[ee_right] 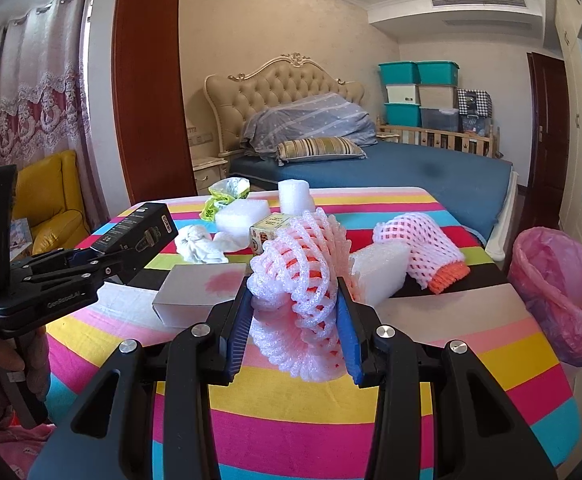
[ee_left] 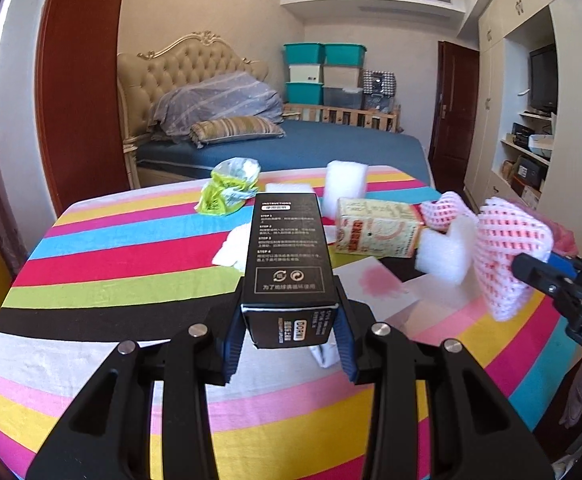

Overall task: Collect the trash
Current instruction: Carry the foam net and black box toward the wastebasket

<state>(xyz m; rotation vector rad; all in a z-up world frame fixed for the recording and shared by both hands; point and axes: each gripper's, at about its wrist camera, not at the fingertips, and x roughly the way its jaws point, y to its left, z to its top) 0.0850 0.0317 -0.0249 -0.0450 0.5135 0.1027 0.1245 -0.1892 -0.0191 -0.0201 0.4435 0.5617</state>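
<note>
The left gripper (ee_left: 291, 312) is clamping a black box (ee_left: 287, 256) above the striped bench (ee_left: 131, 256); the right gripper (ee_right: 295, 312) is squeezing a pink foam net (ee_right: 299, 264) in its jaws.

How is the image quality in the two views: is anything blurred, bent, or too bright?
Left wrist view: the black box is sharp, the pink foam net slightly blurred, and room edges bow outward. Right wrist view: even daylight, two bright glare spots at top left, dark corners, door frame curved.
</note>
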